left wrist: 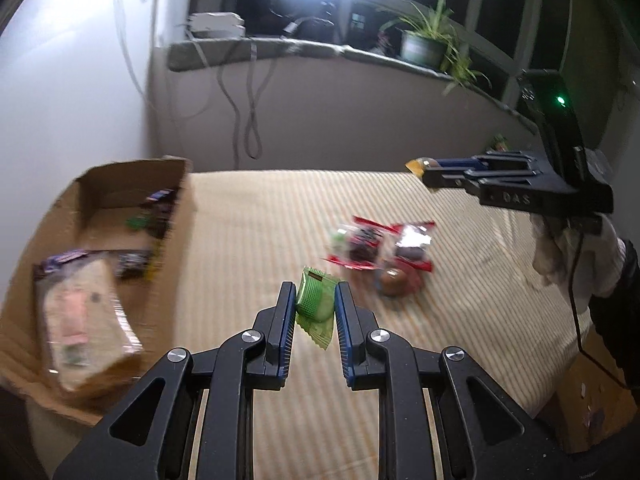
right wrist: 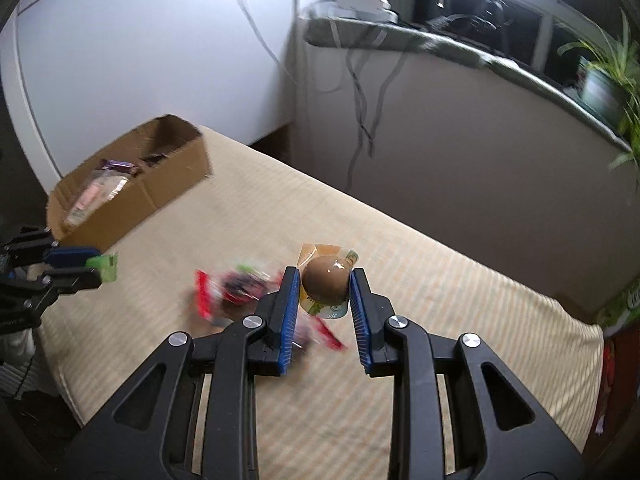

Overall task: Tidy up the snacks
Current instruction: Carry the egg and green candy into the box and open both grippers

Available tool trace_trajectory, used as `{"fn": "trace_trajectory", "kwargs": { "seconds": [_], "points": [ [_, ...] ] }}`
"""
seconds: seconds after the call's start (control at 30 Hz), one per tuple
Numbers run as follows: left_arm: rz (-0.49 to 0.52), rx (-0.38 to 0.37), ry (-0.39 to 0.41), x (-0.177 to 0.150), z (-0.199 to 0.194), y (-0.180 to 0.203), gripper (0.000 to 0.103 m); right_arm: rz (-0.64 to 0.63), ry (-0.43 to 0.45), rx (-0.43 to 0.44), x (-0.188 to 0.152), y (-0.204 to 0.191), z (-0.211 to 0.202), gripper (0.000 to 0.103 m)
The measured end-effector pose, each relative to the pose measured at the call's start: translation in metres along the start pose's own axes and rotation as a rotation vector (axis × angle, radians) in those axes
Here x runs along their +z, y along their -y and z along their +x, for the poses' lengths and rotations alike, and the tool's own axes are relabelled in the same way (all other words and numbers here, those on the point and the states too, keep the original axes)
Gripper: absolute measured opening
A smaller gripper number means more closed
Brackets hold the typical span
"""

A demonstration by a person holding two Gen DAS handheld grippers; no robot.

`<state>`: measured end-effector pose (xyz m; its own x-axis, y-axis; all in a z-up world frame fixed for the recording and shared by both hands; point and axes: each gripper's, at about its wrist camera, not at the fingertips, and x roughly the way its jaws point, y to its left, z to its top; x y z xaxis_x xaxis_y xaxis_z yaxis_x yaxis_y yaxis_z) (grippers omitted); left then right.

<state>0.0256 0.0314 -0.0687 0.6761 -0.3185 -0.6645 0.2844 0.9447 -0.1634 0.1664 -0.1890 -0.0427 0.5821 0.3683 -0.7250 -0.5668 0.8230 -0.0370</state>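
Observation:
My left gripper [left wrist: 316,294] is shut on a green snack packet [left wrist: 316,308] and holds it above the striped table [left wrist: 260,216]. It also shows in the right wrist view [right wrist: 94,270], with the green packet [right wrist: 105,266] at its tips. My right gripper [right wrist: 325,280] is shut on a brown round snack in a clear yellow wrapper [right wrist: 325,283], held above the table [right wrist: 440,300]. It shows in the left wrist view [left wrist: 426,174] at the right, with the yellow wrapper [left wrist: 416,166] at its tips. Red-wrapped snacks [left wrist: 380,246] lie mid-table, blurred in the right wrist view [right wrist: 232,292].
An open cardboard box [left wrist: 132,184] stands at the table's left, holding a large clear pack [left wrist: 84,316] and dark bars. It also shows in the right wrist view [right wrist: 160,176]. A windowsill with a potted plant [left wrist: 424,46] and hanging cables [left wrist: 248,100] runs behind the table.

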Motion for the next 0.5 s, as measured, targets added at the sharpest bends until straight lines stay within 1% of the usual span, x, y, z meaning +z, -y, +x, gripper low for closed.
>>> {"fn": "trace_trajectory", "kwargs": {
  "seconds": [0.27, 0.5],
  "points": [
    [-0.049, 0.085, 0.053, 0.008, -0.02, -0.044, 0.018, -0.073, 0.033, 0.08, 0.033, -0.052, 0.009, 0.026],
    [-0.086, 0.153, 0.084, 0.017, -0.031, -0.081, 0.018, -0.132, 0.045, 0.153, 0.053, -0.095, 0.019, 0.026]
  ]
}}
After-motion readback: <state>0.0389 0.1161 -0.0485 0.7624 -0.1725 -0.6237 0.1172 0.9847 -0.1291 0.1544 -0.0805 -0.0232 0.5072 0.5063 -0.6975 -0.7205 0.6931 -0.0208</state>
